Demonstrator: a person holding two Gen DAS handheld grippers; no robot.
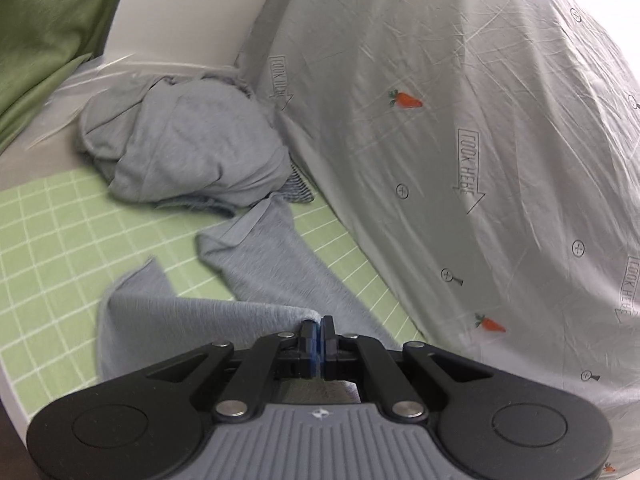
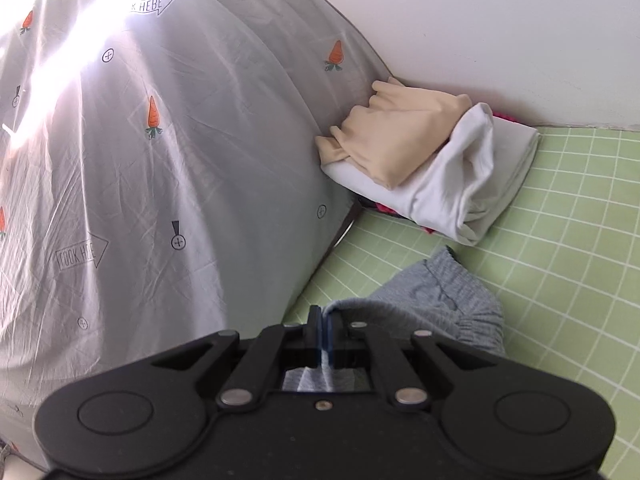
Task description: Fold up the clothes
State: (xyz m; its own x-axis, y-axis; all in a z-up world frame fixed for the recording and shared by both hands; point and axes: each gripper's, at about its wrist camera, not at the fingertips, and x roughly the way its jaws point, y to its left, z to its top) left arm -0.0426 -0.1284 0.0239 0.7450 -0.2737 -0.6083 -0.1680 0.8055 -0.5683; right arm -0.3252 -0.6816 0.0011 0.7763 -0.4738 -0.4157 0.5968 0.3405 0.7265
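A grey pair of trousers (image 1: pixel 264 268) lies on the green checked sheet (image 1: pixel 60 240). My left gripper (image 1: pixel 319 326) is shut on a fold of its grey cloth, with the legs trailing away ahead and to the left. My right gripper (image 2: pixel 322 316) is shut on the grey elastic waistband (image 2: pixel 448 300) of the same garment, which bunches to the right of the fingers.
A crumpled heap of grey clothes (image 1: pixel 188 148) lies further back on the left. A grey carrot-print quilt (image 1: pixel 460 140) mounds beside both grippers; it also fills the left of the right wrist view (image 2: pixel 140 160). A folded stack, beige on white (image 2: pixel 424 160), sits by the wall.
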